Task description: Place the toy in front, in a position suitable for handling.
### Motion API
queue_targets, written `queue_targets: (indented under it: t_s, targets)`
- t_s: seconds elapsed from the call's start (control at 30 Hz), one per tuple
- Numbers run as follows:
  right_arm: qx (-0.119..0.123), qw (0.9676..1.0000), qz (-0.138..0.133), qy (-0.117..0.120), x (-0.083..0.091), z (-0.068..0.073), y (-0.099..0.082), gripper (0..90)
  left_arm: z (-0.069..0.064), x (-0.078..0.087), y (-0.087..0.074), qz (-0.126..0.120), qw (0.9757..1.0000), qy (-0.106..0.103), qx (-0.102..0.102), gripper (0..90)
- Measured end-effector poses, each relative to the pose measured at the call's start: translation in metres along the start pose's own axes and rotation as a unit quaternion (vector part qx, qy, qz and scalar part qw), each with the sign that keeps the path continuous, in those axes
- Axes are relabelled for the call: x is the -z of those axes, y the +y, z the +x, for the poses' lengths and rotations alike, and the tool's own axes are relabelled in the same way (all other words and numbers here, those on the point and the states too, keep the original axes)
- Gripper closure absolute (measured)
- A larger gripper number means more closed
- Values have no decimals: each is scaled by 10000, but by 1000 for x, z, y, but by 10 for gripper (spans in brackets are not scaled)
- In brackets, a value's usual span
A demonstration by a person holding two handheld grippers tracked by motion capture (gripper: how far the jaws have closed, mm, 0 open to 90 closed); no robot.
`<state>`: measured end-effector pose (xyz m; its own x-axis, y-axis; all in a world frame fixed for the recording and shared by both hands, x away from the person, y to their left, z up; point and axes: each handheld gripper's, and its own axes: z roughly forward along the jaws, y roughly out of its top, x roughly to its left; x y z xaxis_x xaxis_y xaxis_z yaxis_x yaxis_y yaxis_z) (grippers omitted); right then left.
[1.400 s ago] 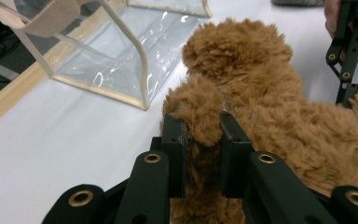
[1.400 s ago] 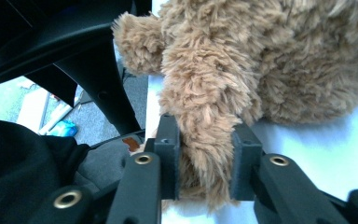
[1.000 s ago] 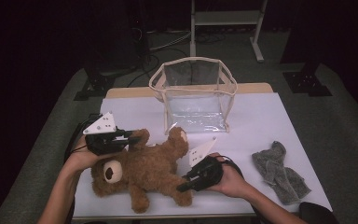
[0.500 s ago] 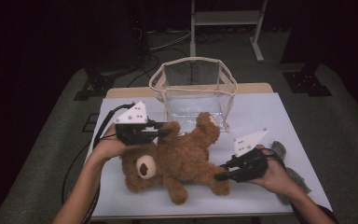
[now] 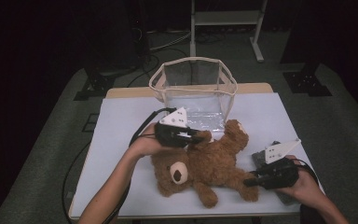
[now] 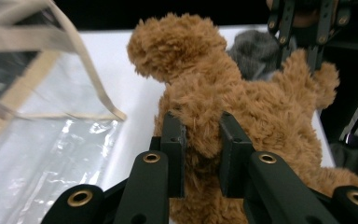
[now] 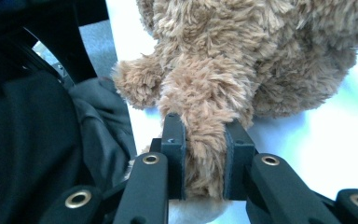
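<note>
High view: each hand-held gripper, left [image 5: 196, 138] and right [image 5: 248, 182], clamps a limb of the teddy bear [image 5: 209, 163] on the counter [image 5: 121, 121].

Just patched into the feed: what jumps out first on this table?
The fluffy brown teddy bear lies mid-table, pinched at both ends: the left gripper is shut on a limb near the clear plastic bag with beige trim, and the right gripper on another at the near edge. A crumpled grey cloth lies beside the right hand.

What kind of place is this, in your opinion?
Probably a lab or studio set up for recording: a white-topped table on grey carpet, dark surroundings, loose cables and a metal stand behind it.
</note>
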<state>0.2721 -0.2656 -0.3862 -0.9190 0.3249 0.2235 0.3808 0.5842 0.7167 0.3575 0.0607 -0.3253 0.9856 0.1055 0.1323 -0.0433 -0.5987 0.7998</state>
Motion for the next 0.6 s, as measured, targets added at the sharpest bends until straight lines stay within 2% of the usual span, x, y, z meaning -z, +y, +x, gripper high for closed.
queue_targets:
  t_s: [0.03, 0.13, 0.17, 0.23, 0.27, 0.37, 0.4, 0.43, 0.47, 0.5, 0.6]
  targets:
    - [-97, 9999, 86, -14, -5, -3, -10, 737, 0, -9, -2, -41, 9999, -90, 30, 755]
    - [-172, 9998, 63, 5, -7, -6, -15, 723, 1, -15, -2, -68, 9999, -117, 9, 752]
    - [-134, 9998, 104, -67, -7, -6, -16, 685, 0, -16, 0, -24, 9999, -116, -59, 751]
    - [-97, 9999, 115, -50, -6, -6, -15, 657, 0, -16, 1, 7, 9999, -107, -90, 749]
    - [21, 9999, 48, -108, -2, -5, -11, 606, 0, -15, 1, 27, 9999, -94, -106, 744]
    - [140, 9998, -67, -155, 4, -4, -4, 583, 0, -12, 0, 16, 9999, -77, -83, 737]
    - [223, 9991, -320, -151, 8, -3, 5, 571, -1, -11, -1, -23, 9999, -98, -69, 735]
    - [263, 9984, -457, -186, 9, -2, 10, 556, -1, -11, -1, -23, 9999, -98, -69, 734]
    - [263, 9984, -457, -186, 9, -2, 10, 556, -1, -10, -1, -36, 9999, -119, -67, 734]
    - [360, 9967, -697, -190, 8, -3, 21, 534, -1, -10, -1, -59, 9998, -184, -93, 726]
    - [550, 9951, -777, -271, -6, -3, 36, 526, -3, -10, 1, -16, 9998, -195, -101, 711]
